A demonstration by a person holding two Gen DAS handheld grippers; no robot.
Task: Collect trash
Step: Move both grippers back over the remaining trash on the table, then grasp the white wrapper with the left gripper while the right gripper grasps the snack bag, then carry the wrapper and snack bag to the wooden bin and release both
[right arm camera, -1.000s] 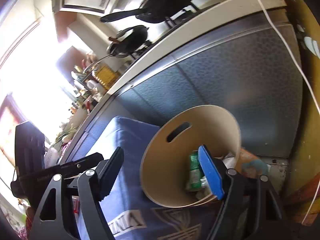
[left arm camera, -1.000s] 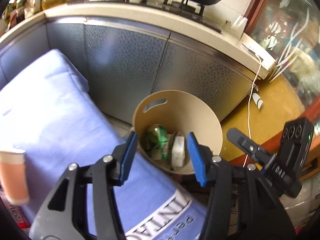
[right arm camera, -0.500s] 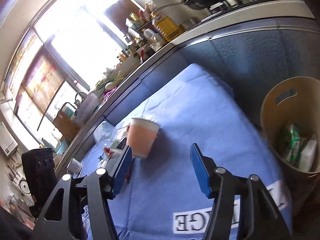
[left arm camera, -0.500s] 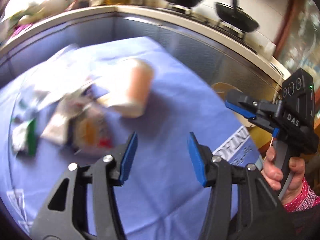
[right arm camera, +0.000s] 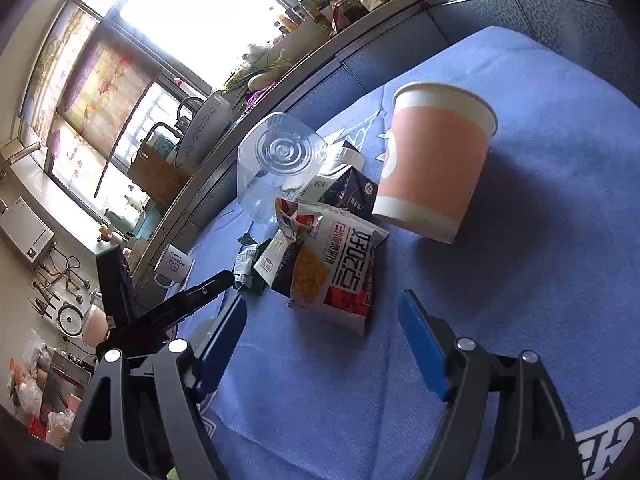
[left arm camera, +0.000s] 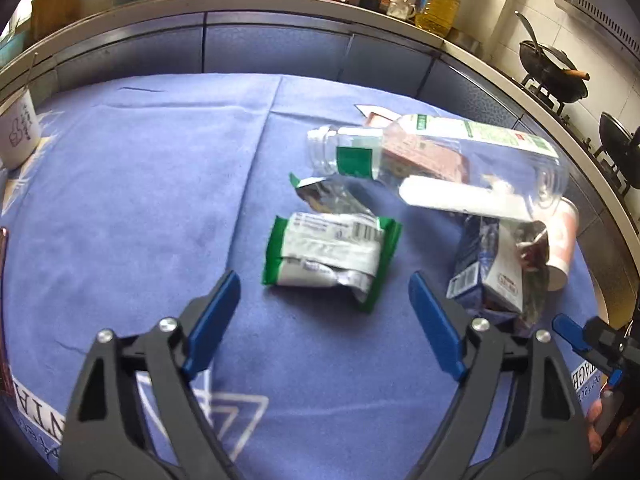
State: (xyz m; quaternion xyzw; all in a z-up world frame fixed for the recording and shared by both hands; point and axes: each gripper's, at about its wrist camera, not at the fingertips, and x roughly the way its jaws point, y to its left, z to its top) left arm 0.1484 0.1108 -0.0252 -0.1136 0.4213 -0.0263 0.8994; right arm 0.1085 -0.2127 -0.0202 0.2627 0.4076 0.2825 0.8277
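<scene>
Your left gripper (left arm camera: 324,312), jaws just opened wide and empty, faces one green-and-white wrapper (left arm camera: 330,258) directly ahead mid-cloth, long axis running crosswise between the pads. Rightward: one clear bottle (left arm camera: 436,160), one dark carton (left arm camera: 486,272), one snack bag (right arm camera: 332,268), one paper cup (right arm camera: 434,164). Your right gripper (right arm camera: 322,332), likewise just reopened and empty, faces the bag.

White mug (left arm camera: 18,136) on blue tablecloth (left arm camera: 160,200), oil bottle (left arm camera: 438,12) on counter, black wok (left arm camera: 554,76)
</scene>
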